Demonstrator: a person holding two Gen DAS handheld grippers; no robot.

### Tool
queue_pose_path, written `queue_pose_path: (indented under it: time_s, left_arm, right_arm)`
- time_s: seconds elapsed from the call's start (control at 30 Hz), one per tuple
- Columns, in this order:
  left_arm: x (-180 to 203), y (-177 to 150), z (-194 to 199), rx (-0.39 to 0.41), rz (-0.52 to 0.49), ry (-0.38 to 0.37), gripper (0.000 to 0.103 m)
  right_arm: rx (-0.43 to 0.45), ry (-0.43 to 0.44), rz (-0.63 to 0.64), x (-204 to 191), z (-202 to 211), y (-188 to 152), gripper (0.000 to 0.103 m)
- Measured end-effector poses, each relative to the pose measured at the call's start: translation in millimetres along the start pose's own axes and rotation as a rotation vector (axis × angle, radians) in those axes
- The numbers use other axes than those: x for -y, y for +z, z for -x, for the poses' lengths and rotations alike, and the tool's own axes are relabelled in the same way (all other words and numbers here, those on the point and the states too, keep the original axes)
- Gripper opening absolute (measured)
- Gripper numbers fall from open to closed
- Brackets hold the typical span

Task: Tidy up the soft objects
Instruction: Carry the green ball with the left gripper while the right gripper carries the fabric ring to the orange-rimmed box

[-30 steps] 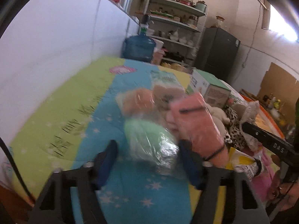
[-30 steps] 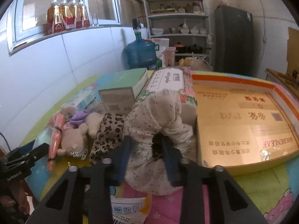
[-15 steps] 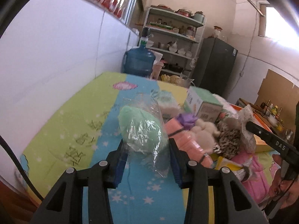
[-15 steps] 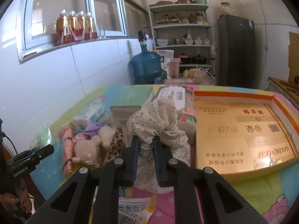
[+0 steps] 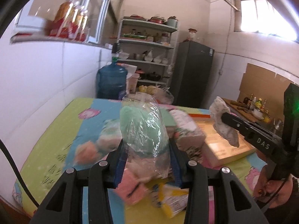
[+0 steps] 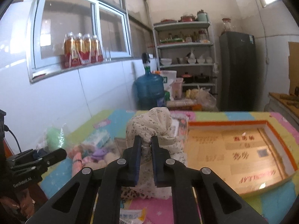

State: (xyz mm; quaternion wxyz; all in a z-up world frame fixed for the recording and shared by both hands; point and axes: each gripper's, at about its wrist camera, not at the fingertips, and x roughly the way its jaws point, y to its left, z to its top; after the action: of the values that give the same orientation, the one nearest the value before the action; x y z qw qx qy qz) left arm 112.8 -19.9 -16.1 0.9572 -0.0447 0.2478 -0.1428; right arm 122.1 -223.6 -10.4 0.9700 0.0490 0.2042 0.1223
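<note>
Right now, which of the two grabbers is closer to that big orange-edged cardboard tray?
Right. The right gripper, pinching the floral cloth, hangs beside the tray's near-left corner. The left gripper, holding the green bagged item, is farther left, beyond the toy pile.

1. A blue water jug stands on the floor by the white wall, past the far edge of the mat.
2. A white shelf rack behind the jug carries bowls, pots and jars on several levels.
3. A dark refrigerator stands just right of the rack, with a jar on top of it.
4. Four bottles of orange drink stand in a row on the window ledge.
5. A sliding window sits above that ledge.
6. A sheet of brown cardboard leans against the right wall.
7. Small bottles stand on a wooden side counter below the cardboard.
</note>
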Motion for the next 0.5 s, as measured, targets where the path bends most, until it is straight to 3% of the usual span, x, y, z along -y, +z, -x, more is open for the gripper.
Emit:
queue_pose_path:
  time_s: [0.23,0.5]
  left_arm:
    - [38,13,-10,-0.007,-0.042,-0.059,0.043]
    - [90,20,-27,-0.021,-0.090,-0.126,0.043]
  right_arm:
    - [0.087,-0.076,-0.014,28,30,17,0.010]
    - [0.150,-0.197,-0.060,87,64,23,0.010]
